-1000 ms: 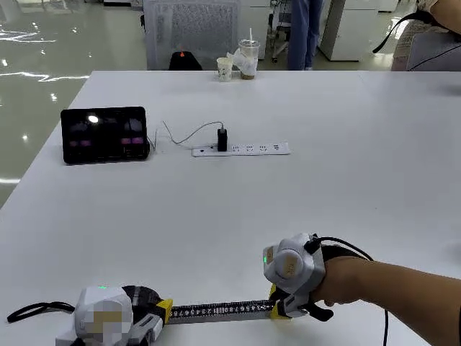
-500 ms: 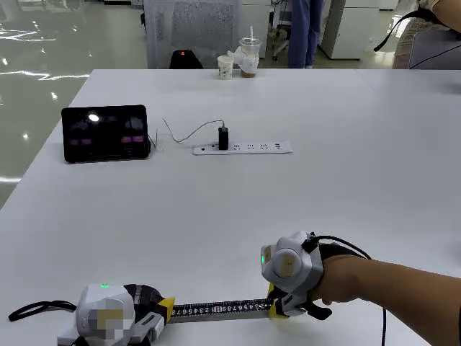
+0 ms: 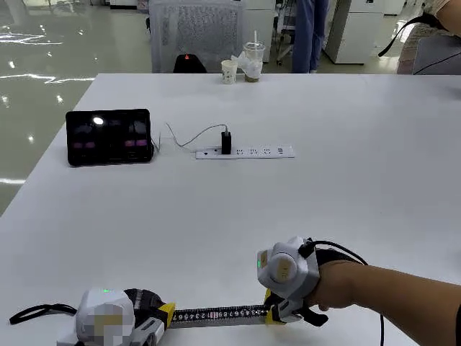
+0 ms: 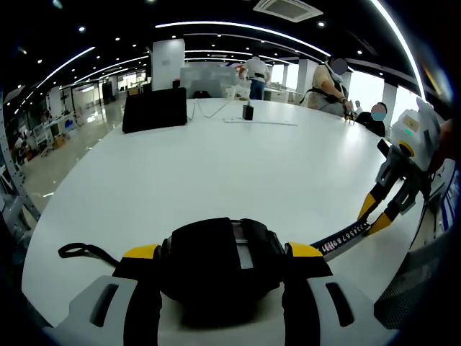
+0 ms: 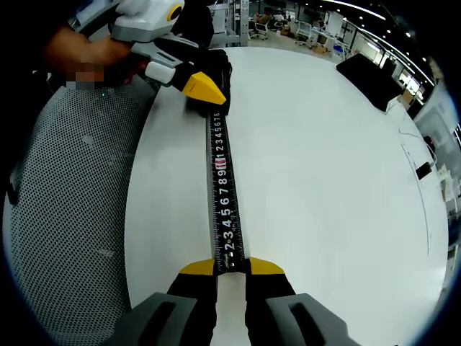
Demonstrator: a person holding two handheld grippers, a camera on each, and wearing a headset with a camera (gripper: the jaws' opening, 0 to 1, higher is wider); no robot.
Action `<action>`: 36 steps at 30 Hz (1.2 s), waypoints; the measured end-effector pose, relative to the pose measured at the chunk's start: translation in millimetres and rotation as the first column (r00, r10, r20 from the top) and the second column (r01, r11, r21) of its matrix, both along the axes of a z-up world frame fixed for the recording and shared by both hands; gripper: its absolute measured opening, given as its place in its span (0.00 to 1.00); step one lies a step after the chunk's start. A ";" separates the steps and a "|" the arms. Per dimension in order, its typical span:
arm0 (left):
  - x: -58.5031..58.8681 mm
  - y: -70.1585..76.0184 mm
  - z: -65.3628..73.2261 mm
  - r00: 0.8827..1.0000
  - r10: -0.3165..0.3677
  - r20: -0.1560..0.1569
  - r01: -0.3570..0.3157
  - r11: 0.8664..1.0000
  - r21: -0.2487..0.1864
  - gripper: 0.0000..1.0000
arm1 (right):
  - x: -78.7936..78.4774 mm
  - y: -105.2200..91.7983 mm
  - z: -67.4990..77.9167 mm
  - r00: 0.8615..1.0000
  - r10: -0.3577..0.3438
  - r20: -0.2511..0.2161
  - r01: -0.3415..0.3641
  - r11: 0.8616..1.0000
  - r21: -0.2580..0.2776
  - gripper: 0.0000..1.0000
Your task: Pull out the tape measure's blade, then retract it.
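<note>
Black tape measure case [image 3: 143, 298] at near edge of table [image 3: 310, 209], clamped between jaws of left gripper [image 4: 223, 251]. Its blade [image 5: 222, 173] out, flat on tabletop, spans to right gripper [image 5: 232, 267], closed tight on blade tip. Grippers well apart. Black strap [image 4: 81, 250] trails off case.

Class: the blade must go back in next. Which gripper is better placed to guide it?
Right. The right gripper pinches the blade at its free end, so it can probably feed it back; the left gripper is clamped around the case.
</note>
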State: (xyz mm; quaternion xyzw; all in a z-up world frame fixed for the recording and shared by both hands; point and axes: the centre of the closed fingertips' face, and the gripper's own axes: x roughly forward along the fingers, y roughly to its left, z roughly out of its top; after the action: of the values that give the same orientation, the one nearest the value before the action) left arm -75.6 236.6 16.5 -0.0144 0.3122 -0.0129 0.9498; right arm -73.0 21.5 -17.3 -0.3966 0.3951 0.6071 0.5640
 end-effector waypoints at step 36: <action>0.8 -0.2 -1.0 1.000 -0.001 0.001 0.001 1.000 -0.003 0.63 | -1.7 17.0 -0.5 1.000 0.016 -0.005 -0.016 1.000 0.006 0.11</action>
State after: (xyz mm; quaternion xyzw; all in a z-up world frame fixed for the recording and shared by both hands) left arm -74.8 236.3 15.5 -0.0154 0.3118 -0.0138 0.9499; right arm -74.7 38.6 -17.8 -0.3965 0.3918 0.6136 0.5593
